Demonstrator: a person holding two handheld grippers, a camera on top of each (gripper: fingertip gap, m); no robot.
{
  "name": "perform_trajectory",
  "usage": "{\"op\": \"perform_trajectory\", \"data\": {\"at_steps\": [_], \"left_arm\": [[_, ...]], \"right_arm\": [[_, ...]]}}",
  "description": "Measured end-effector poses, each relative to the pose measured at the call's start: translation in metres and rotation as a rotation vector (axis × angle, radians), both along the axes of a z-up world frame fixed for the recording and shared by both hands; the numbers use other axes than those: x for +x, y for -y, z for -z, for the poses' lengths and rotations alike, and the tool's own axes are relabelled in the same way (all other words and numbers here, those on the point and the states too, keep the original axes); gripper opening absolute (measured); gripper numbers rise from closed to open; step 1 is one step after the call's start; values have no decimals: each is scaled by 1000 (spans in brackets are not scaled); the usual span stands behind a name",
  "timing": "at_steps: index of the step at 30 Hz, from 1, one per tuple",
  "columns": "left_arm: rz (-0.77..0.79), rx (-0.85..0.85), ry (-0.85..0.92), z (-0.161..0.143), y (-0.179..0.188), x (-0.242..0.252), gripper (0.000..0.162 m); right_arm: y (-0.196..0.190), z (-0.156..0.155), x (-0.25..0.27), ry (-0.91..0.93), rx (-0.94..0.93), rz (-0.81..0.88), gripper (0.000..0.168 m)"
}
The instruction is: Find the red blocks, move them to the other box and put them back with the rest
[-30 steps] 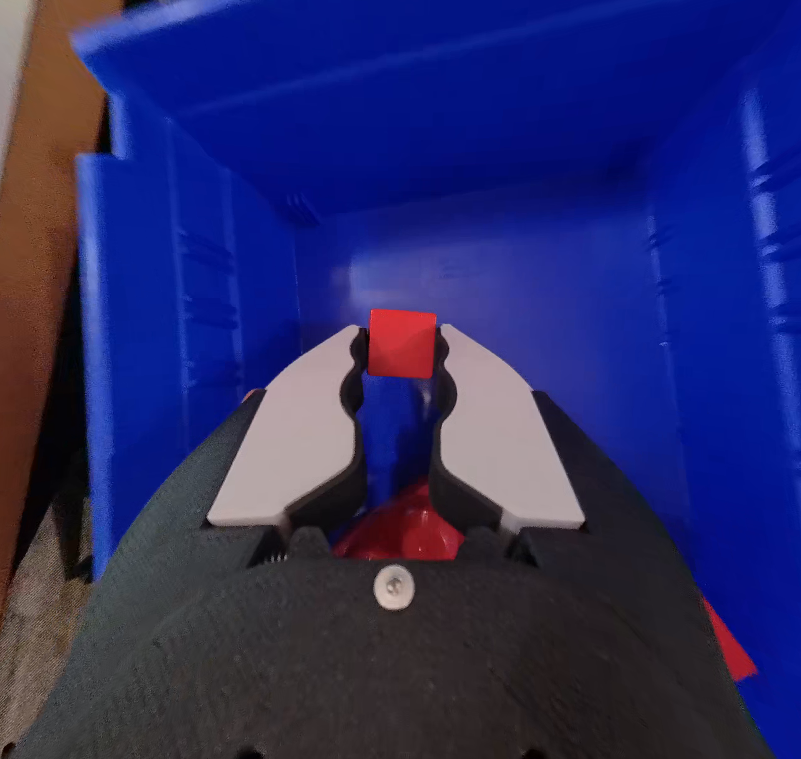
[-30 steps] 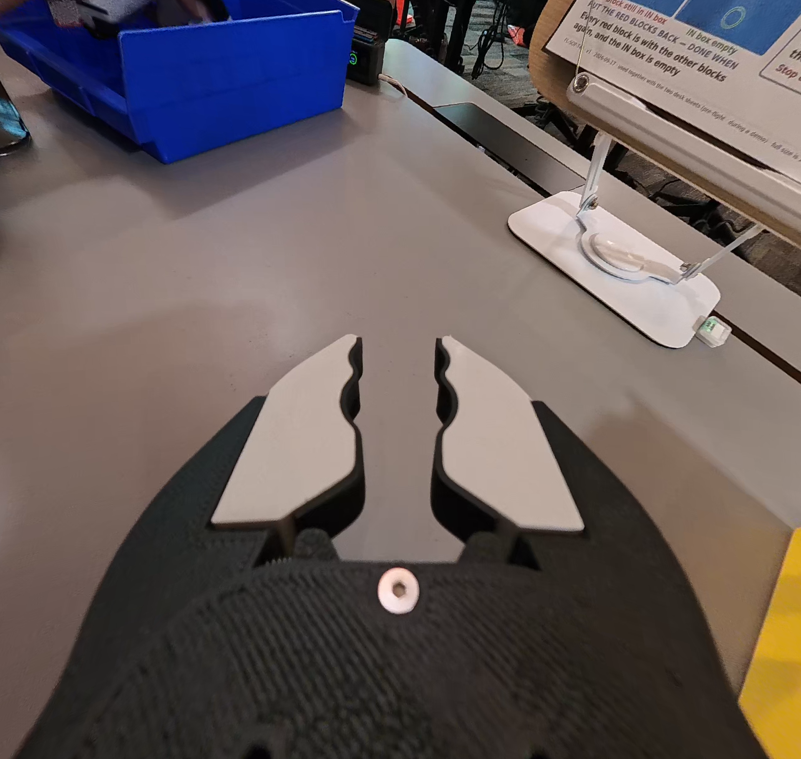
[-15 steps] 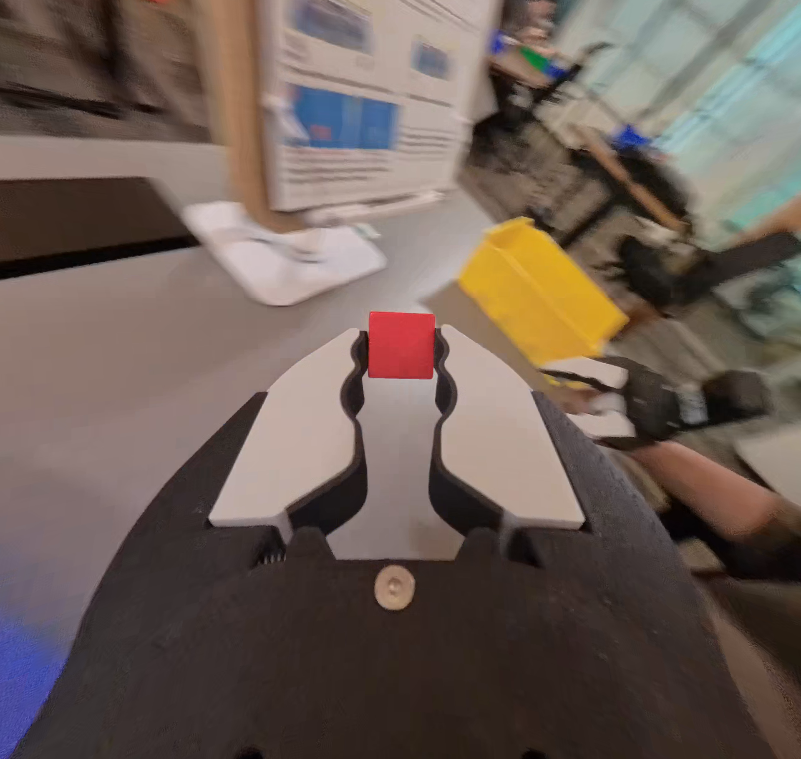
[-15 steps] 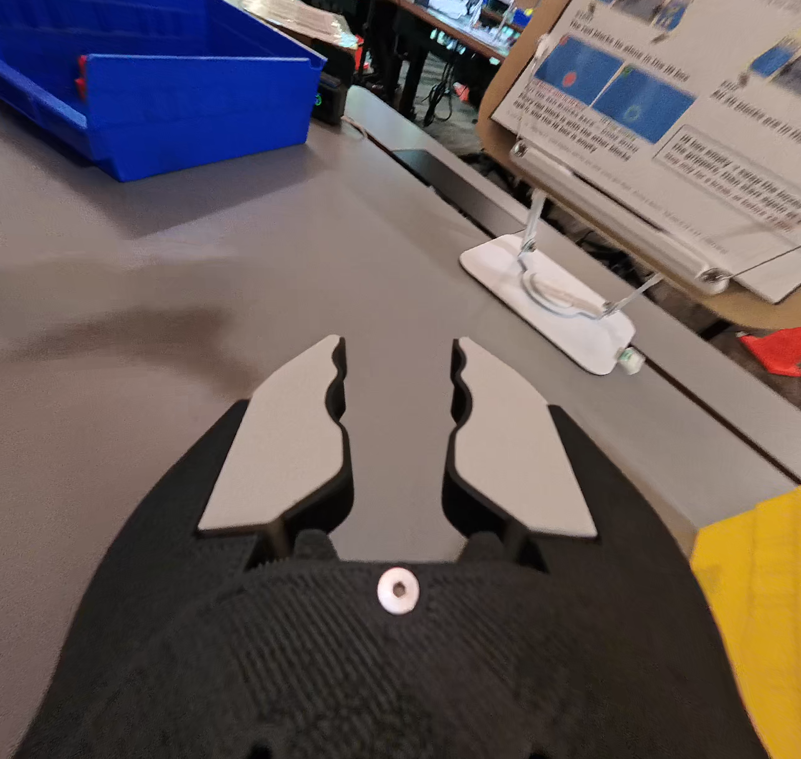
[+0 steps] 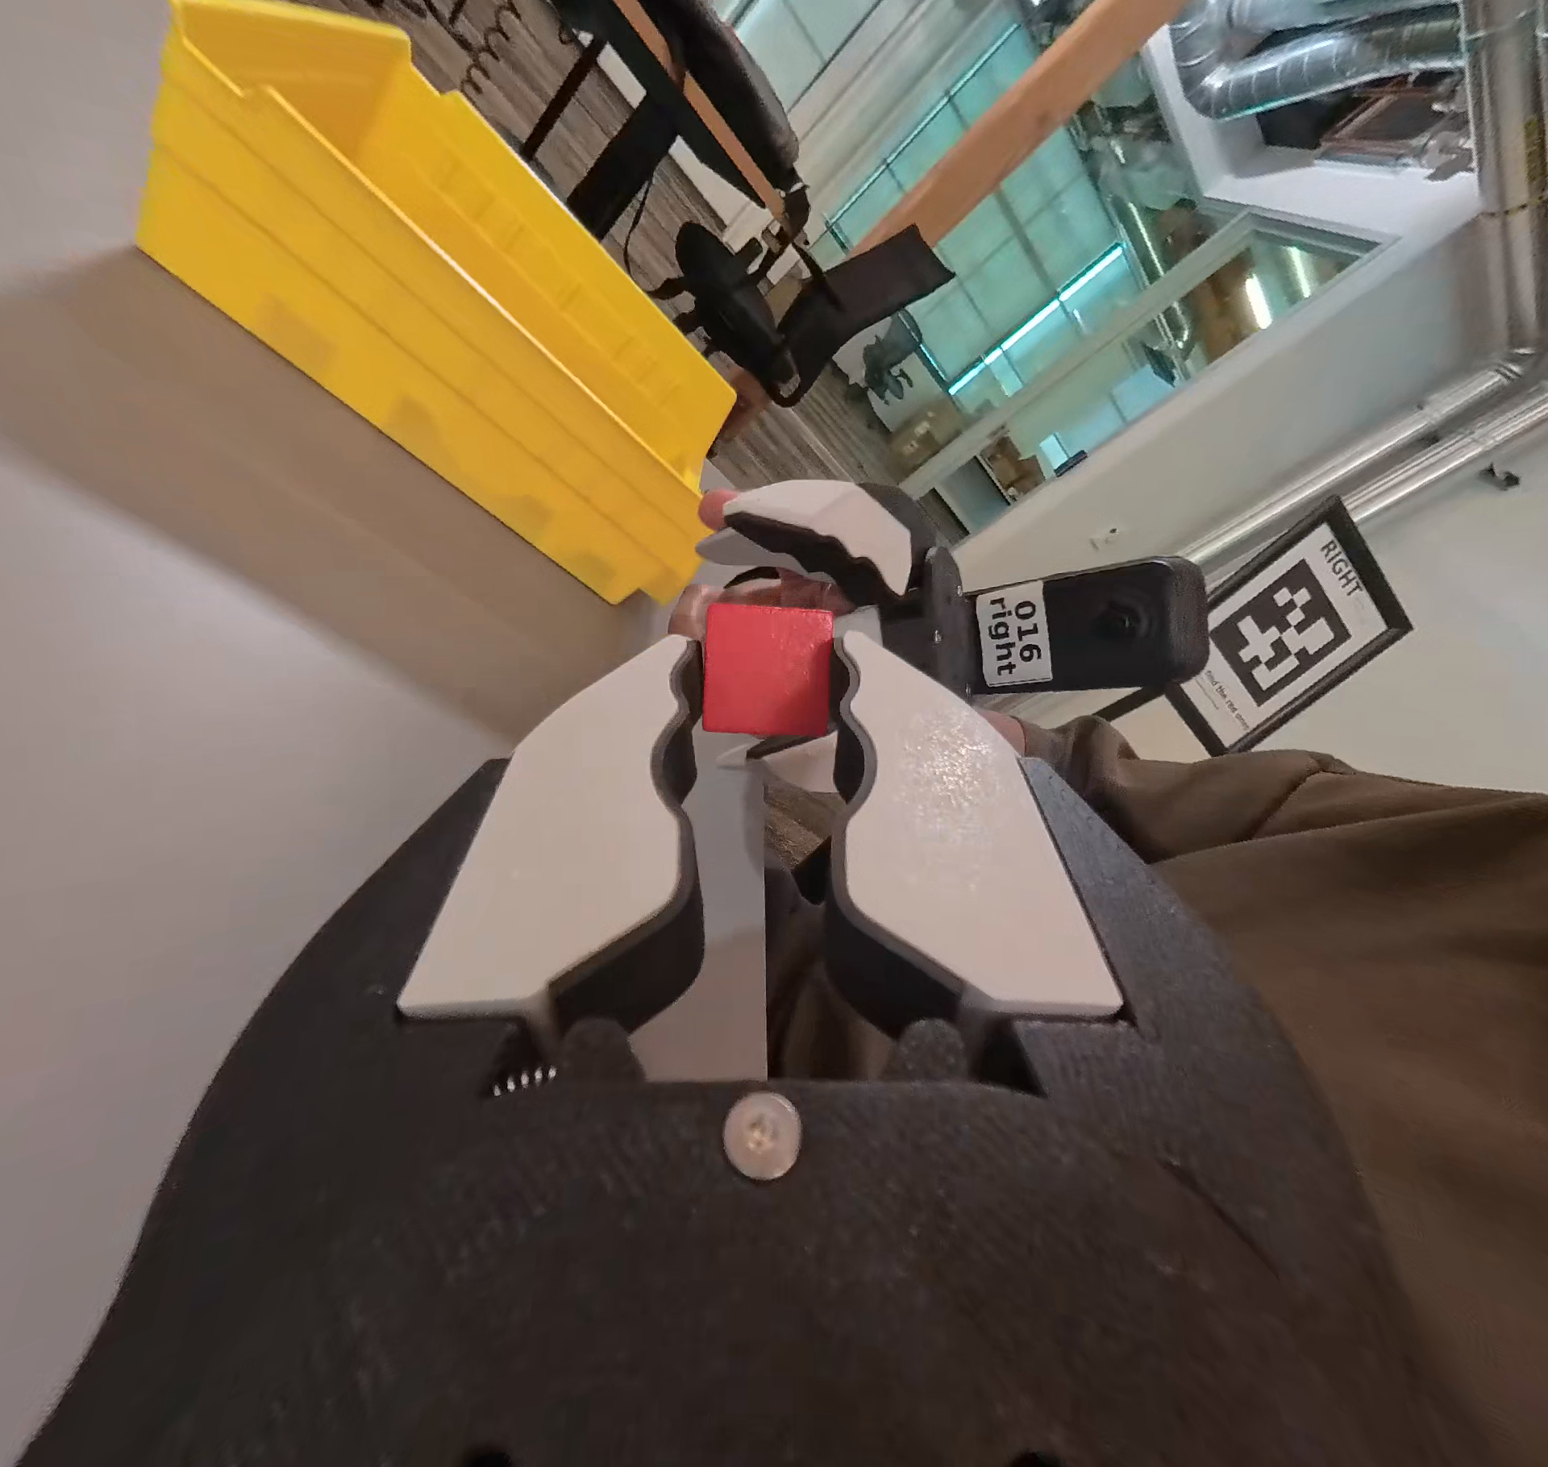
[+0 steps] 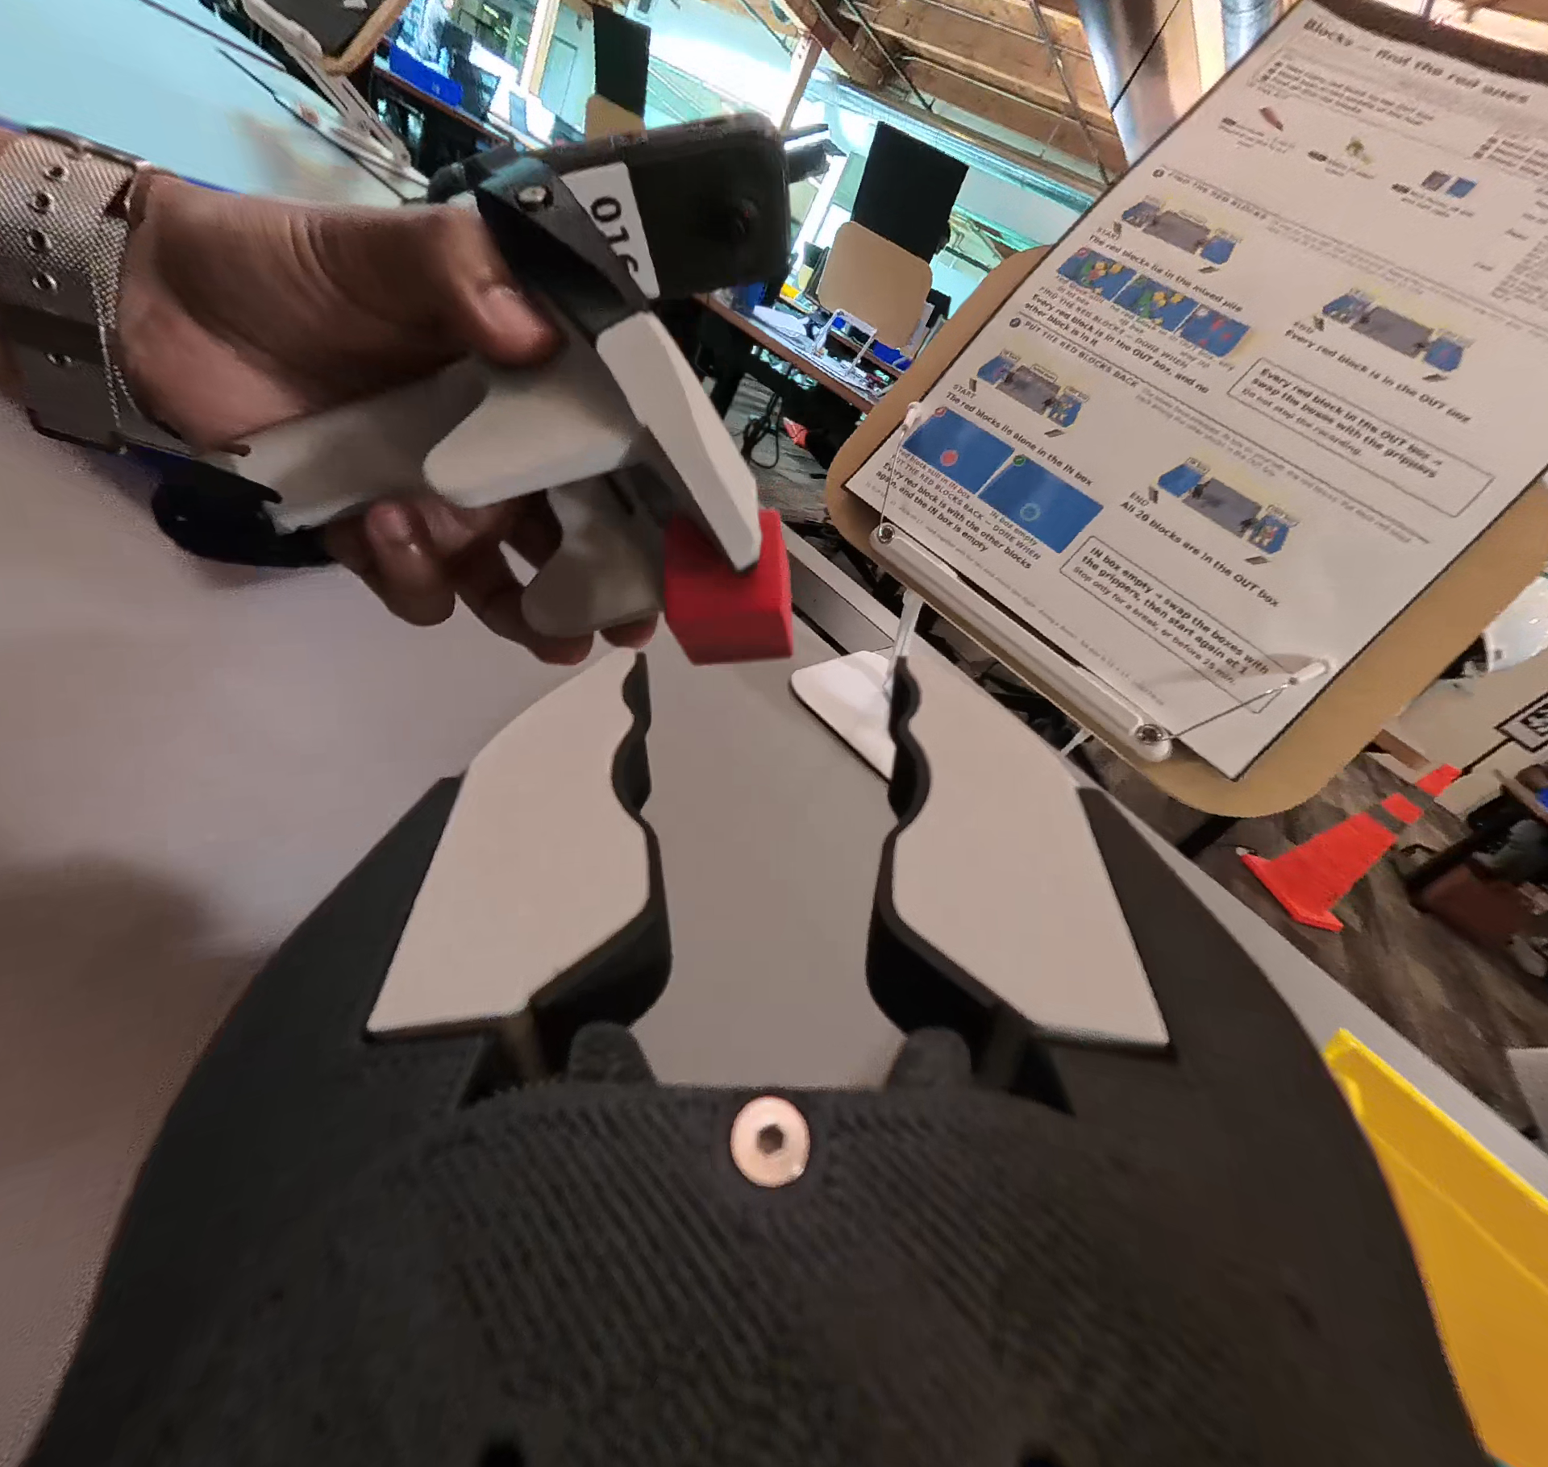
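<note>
- The left tongs [image 5: 766, 677] are closed on a red block [image 5: 766, 680], which sits pinched at the very tips, held in the air above the grey tabletop [image 5: 167, 673].
- In the right wrist view the same red block [image 6: 730, 589] shows clamped at the tip of the left tongs [image 6: 712, 556], just beyond and slightly left of the gap of the right tongs [image 6: 766, 707]; a hand [image 6: 335, 372] grips the left tool's handle.
- The right tongs stand wide apart with nothing between them; only bare tabletop [image 6: 762, 882] shows through the gap.
- From the left wrist view, the right tongs [image 5: 796, 543] lie directly behind the block, tips pointing toward the yellow box [image 5: 402, 288], fingers parted.
- The yellow box rests on the tabletop beyond and to the left of the block, its near corner close to the right tongs' tips; its inside is not visible from here.
- A corner of the yellow box [image 6: 1457, 1226] also shows at the lower right of the right wrist view.
- An instruction sheet on a clipboard stand [image 6: 1215, 422] leans upright to the right, its white base [image 6: 846, 698] on the tabletop just behind the right tongs' right finger.
- A brown sleeve [image 5: 1340, 966] fills the right side of the left wrist view.
- An orange cone [image 6: 1323, 866] lies on the floor past the tabletop edge.
</note>
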State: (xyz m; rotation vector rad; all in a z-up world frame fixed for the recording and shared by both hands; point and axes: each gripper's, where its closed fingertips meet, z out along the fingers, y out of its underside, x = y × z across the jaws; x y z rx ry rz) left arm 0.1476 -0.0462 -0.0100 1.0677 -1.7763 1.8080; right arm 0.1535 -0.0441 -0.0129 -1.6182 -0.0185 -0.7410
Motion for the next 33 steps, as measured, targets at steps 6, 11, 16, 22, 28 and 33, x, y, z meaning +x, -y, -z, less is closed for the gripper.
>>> {"op": "perform_trajectory", "data": {"at_steps": [6,11,16,22,28,33], "left_arm": [[45,-82,-60,6,10,-5,30],[-11,-121,-58,3,-1,4,41],[-54,-73,-62,18,-14,13,46],[-35,-18,-108,40,-14,14,46],[-12,56,-122,59,-8,12,45],[-5,45,-153,64,-5,11,45]], "right_arm": [[-5,0,-10,59,-18,-32,28],[9,-9,6,33,26,23,28],[92,-40,71,158,72,387,28],[245,-54,133,5,208,798,28],[270,24,167,-433,108,811,27],[247,95,176,-563,-285,805,28]]}}
